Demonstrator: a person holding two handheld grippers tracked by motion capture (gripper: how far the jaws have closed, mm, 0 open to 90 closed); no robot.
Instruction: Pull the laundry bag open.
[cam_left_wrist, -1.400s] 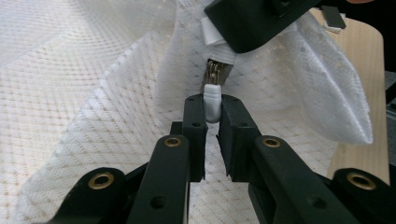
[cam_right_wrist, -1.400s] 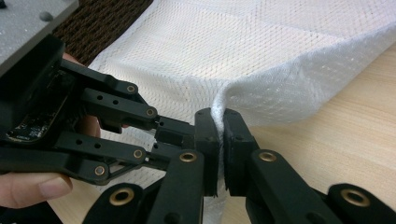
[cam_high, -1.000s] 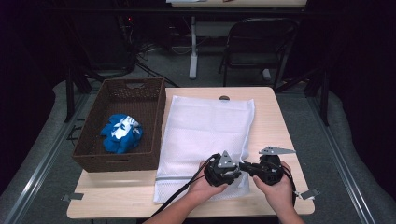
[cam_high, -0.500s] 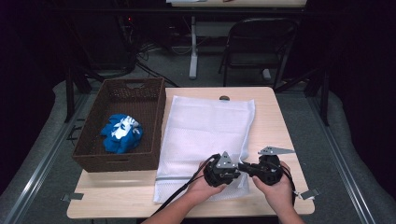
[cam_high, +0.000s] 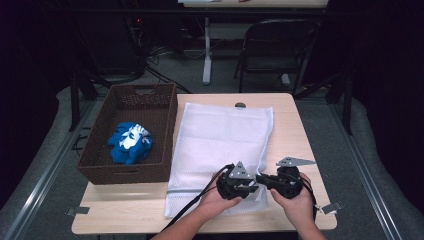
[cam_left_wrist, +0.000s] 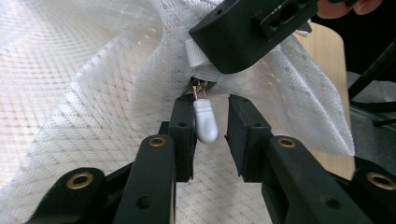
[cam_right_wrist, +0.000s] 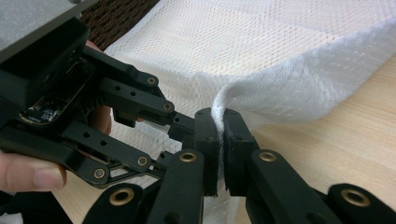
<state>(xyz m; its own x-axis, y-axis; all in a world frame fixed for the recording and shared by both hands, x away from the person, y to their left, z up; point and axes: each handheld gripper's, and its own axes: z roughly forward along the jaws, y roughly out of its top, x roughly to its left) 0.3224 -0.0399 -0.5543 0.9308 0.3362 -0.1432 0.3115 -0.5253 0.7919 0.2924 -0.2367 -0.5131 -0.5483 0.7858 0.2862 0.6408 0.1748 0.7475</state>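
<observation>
A white mesh bag (cam_high: 220, 135) lies flat on the wooden table (cam_high: 300, 130), and both hands meet at its near right corner. My left gripper (cam_left_wrist: 211, 102) straddles the bag's white zipper pull (cam_left_wrist: 205, 122). Its jaws have just been opening: the pull hangs between them against one pad, with a gap to the other. My right gripper (cam_right_wrist: 220, 114) is shut on a raised fold of the mesh (cam_right_wrist: 280, 56) right beside the zipper's end. In the high view the left gripper (cam_high: 251, 187) and the right gripper (cam_high: 261, 179) point tip to tip.
A dark wicker basket (cam_high: 95, 155) stands to the left of the bag and holds a crumpled blue and white cloth (cam_high: 129, 143). A folding chair (cam_high: 275, 45) stands beyond the table's far edge. Bare wood lies to the right of the bag.
</observation>
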